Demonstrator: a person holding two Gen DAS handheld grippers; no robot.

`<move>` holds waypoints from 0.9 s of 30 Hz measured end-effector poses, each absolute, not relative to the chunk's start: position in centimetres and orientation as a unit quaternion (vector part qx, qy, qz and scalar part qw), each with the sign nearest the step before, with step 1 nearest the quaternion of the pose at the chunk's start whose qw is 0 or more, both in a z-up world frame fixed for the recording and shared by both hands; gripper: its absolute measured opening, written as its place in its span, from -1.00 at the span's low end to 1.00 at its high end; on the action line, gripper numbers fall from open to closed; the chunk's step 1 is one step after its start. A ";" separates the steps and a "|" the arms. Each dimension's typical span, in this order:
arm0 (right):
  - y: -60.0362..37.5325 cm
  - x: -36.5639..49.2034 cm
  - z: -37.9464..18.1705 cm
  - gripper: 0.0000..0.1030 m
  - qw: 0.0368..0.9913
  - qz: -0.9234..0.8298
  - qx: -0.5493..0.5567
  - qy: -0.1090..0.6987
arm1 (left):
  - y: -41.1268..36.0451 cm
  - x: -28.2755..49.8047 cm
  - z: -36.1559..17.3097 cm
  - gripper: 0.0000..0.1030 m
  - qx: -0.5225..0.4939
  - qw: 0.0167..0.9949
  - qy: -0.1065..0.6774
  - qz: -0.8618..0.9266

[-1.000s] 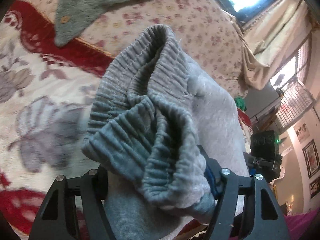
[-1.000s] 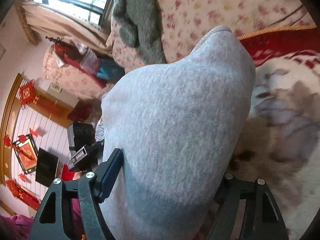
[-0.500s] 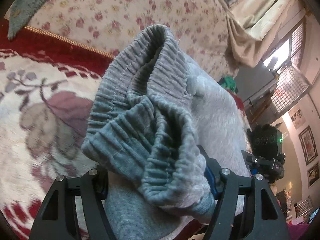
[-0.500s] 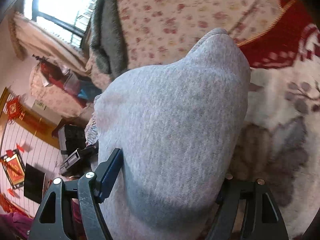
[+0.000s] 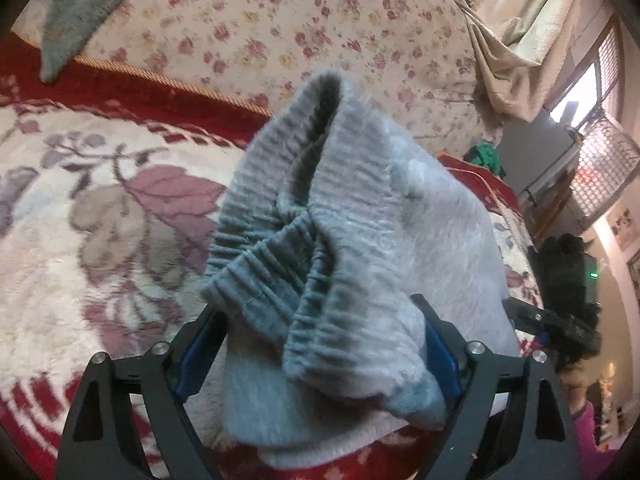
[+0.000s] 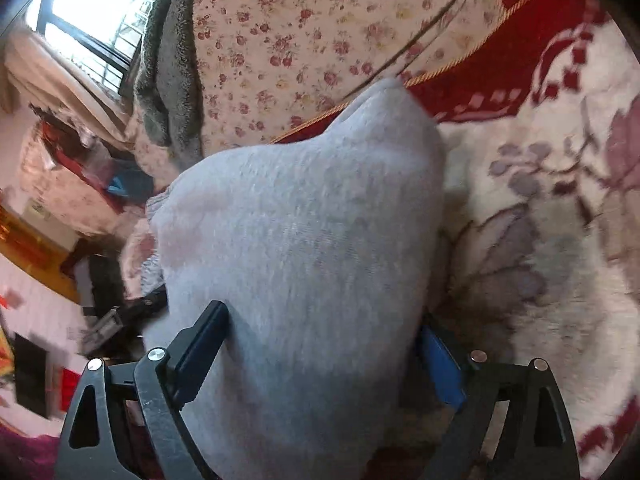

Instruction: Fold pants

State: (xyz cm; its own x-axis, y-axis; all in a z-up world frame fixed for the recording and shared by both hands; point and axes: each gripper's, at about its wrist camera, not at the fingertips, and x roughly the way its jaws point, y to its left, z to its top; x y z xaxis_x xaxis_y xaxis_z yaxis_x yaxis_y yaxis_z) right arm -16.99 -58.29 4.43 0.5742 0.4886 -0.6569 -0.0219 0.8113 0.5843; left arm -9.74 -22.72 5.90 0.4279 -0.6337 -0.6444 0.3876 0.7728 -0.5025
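The gray pants (image 5: 360,248) are bunched up and held above a bed, filling the middle of both wrist views. In the left wrist view the ribbed elastic waistband (image 5: 280,216) is crumpled and folded over itself, its opening facing the camera, with smoother fleece spreading to the right. The left gripper (image 5: 316,344) has its 2 fingers clamped on this bundle just below the waistband, blue pads pressed against the cloth on both sides. In the right wrist view only plain gray fleece (image 6: 304,248) shows, rising to a rounded peak; the right gripper (image 6: 320,344) is closed on it, cloth packed between the 2 fingers. Under the pants lies a cream blanket (image 5: 60,272) with purple leaves and a red border. Beyond it is a flowered sheet (image 5: 320,20) with a gray-green garment (image 5: 76,12) on it.
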 end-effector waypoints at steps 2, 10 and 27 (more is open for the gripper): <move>-57.8 -17.8 5.8 0.81 0.863 0.127 0.235 0.429 | -22.5 -10.5 7.2 0.71 -0.122 0.853 0.419 -0.285; -54.0 -19.4 9.4 0.83 0.893 0.099 0.189 0.397 | -23.7 -13.1 11.8 0.73 -0.030 0.913 0.353 -0.200; -50.6 -21.1 10.2 0.84 0.909 0.066 0.141 0.386 | -28.9 -16.1 14.1 0.74 0.034 0.927 0.321 -0.193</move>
